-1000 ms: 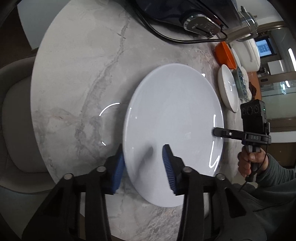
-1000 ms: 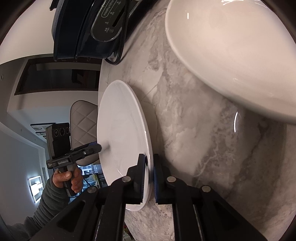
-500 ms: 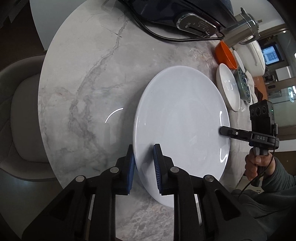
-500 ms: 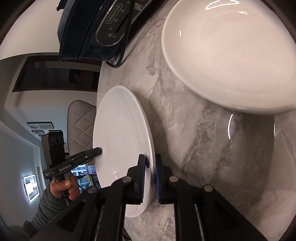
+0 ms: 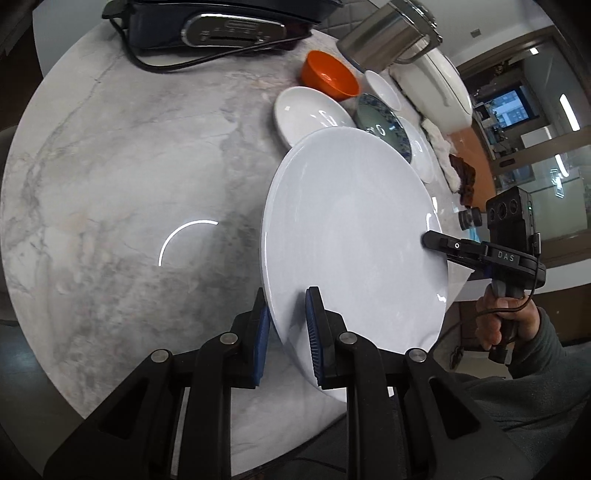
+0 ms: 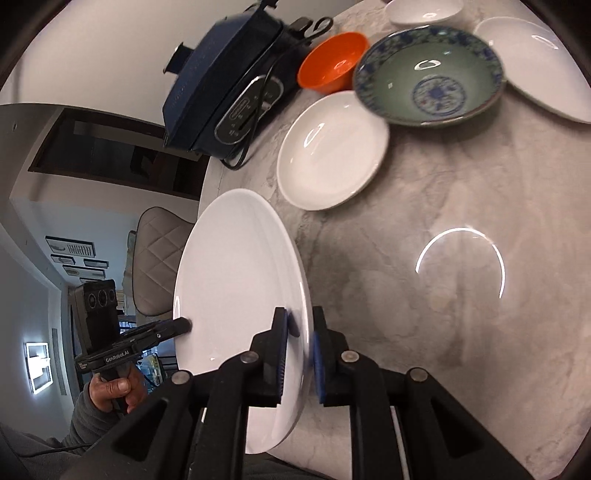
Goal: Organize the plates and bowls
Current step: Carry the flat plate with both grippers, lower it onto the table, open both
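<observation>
The left gripper [image 5: 286,325] has its blue pads [image 5: 263,325] clamped on the near rim of the big white plate [image 5: 351,236], and where a second ago those jaws stood wide apart around the rim, they have just been closing and now pinch it; the right gripper [image 6: 298,350] grips the opposite rim, its jaws having just eased a little wider with the plate still between them and its pads [image 6: 280,343] still pressing the edge; the plate, which lay flat on the marble table [image 5: 110,166] a second ago, now hangs tilted and clear of the top, over the table's near edge, carried between both hands; in my judgement that means the pickup is done and the carry has begun, and the slightly loosened right grip is the thing to watch; beyond the plate, toward the far right edge of the table, wait the small white plate [image 6: 332,151], the blue-patterned bowl [image 6: 428,77], the orange bowl [image 6: 332,61], another white plate [image 6: 535,62] and a small white bowl [image 6: 424,11], now much closer in view than before; stacking probably comes next, perhaps with the big plate as the base; at the far edge sits a dark cooker [image 6: 225,85] with its cord.
</observation>
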`<state>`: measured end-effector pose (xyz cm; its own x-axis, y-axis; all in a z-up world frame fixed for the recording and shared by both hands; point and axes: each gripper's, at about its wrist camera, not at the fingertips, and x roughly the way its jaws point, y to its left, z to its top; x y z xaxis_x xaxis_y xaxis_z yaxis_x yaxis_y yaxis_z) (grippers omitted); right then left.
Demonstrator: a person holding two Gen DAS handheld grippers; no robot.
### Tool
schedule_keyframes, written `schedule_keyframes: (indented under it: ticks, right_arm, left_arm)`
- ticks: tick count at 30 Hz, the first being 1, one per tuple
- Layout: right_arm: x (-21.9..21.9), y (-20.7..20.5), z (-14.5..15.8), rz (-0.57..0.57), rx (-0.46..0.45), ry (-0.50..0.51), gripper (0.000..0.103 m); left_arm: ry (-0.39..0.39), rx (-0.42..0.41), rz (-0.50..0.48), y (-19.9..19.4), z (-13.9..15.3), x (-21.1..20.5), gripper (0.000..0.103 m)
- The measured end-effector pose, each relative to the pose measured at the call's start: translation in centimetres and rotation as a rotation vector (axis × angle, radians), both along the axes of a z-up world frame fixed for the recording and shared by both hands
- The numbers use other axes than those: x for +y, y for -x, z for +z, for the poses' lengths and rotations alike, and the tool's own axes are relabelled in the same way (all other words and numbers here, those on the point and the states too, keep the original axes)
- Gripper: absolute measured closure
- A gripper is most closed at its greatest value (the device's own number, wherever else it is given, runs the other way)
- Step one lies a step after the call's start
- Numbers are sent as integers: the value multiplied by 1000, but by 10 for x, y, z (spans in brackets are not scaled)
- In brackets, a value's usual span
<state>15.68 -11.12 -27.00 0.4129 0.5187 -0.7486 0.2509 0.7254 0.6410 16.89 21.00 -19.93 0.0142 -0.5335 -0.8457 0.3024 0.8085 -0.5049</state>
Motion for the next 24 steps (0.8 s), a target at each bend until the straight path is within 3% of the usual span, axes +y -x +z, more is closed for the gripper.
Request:
schedule_keyframes:
  ticks: [4,8,16,24]
  right_arm:
    - [-45,20,10,-2,-3,18,88]
    - [-91,34,8,44,1,25,88]
    - [-189,57,-11,162,19,63,88]
    - [-227,54,-37,245,14,105,87]
  left_arm:
    - [13,9,31,33,5,-50,86]
    - [-23,17,82,61,0,-108,86]
    - [-43,71,200,112,-36,-216,85]
    - [-96,78,248,128,-60,-250,84]
